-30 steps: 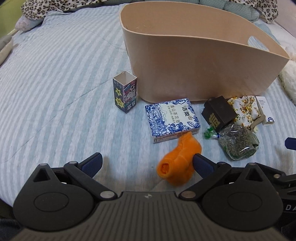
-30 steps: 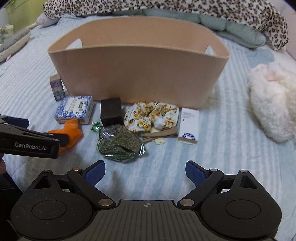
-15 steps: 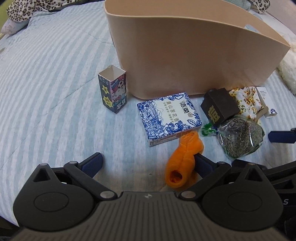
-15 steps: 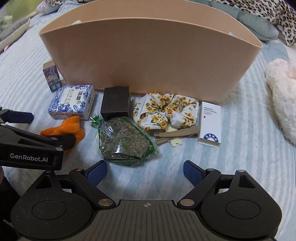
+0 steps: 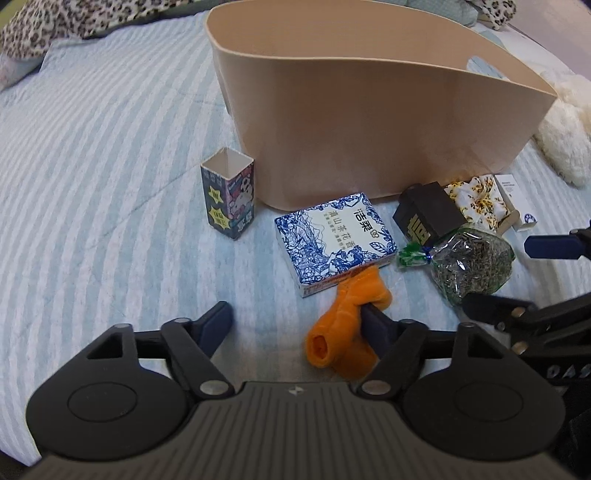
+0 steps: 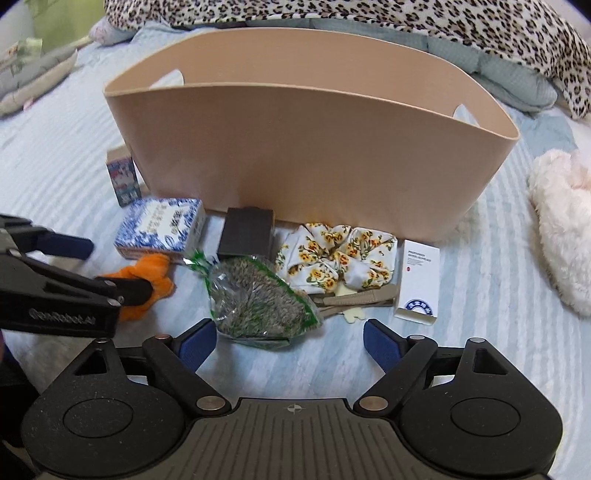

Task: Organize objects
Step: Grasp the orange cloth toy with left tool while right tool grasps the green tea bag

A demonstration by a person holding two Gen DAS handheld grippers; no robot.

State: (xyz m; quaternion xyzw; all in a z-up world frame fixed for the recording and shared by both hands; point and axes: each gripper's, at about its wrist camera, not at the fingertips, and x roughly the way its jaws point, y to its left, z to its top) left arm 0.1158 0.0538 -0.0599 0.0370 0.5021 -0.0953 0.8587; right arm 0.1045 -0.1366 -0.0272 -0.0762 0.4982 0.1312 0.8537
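Observation:
A tan oval basket (image 5: 369,122) (image 6: 306,147) stands on the striped bed. In front of it lie an orange sock (image 5: 343,321) (image 6: 147,280), a blue-and-white box (image 5: 332,243) (image 6: 159,229), a small open carton (image 5: 227,197) (image 6: 123,181), a black box (image 5: 424,218) (image 6: 245,234), a clear bag of dried herbs (image 5: 469,266) (image 6: 258,302), a floral scrunchie (image 6: 336,258) and a white box (image 6: 419,280). My left gripper (image 5: 295,314) is open, its right finger touching the sock. My right gripper (image 6: 290,336) is open just before the herb bag.
A fluffy white cushion (image 6: 561,229) lies right of the basket. A leopard-print blanket (image 6: 369,22) and a teal quilt run behind it. Beige clips (image 6: 354,301) lie under the scrunchie. Bare striped bedding spreads to the left (image 5: 92,166).
Both grippers moved forward and down toward the items. The left gripper's right finger now presses against the orange sock. The right gripper came close to the herb bag.

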